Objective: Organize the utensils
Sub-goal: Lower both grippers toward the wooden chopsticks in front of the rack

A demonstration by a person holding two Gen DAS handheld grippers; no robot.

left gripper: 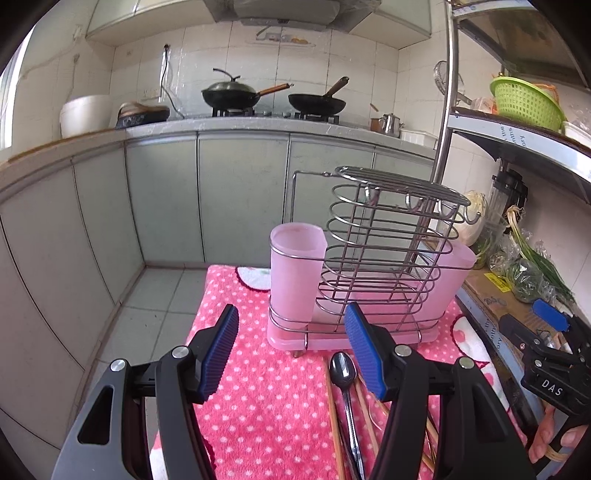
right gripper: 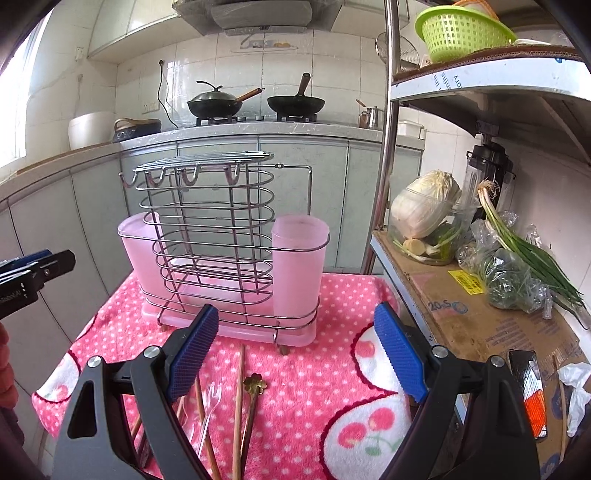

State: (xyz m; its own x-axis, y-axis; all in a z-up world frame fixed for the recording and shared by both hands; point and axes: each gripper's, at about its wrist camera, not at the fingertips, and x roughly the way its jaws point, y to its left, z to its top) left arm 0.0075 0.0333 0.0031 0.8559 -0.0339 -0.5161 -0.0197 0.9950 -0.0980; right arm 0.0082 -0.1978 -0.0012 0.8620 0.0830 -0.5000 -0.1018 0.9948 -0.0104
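A wire utensil rack (left gripper: 384,251) (right gripper: 210,236) with pink plastic cups (left gripper: 295,269) (right gripper: 299,266) and a pink drip tray stands on a pink polka-dot towel (left gripper: 266,391) (right gripper: 314,369). In front of it lie a steel spoon (left gripper: 343,373), wooden chopsticks (left gripper: 334,417) (right gripper: 238,402), a clear plastic fork (right gripper: 210,402) and a small brass flower-headed spoon (right gripper: 255,384). My left gripper (left gripper: 291,350) hovers open above the towel, left of the spoon. My right gripper (right gripper: 295,350) is open above the utensils, nothing between its fingers. The right gripper also shows in the left wrist view (left gripper: 543,332).
A metal shelf unit (right gripper: 388,147) stands at the right with cabbage (right gripper: 424,206), scallions (right gripper: 517,240), cardboard (right gripper: 461,321) and a green basket (right gripper: 461,29). Behind are grey cabinets, a counter, and two woks (left gripper: 229,94) (left gripper: 317,103) on a stove. A person's fingers (left gripper: 550,439) hold the right gripper.
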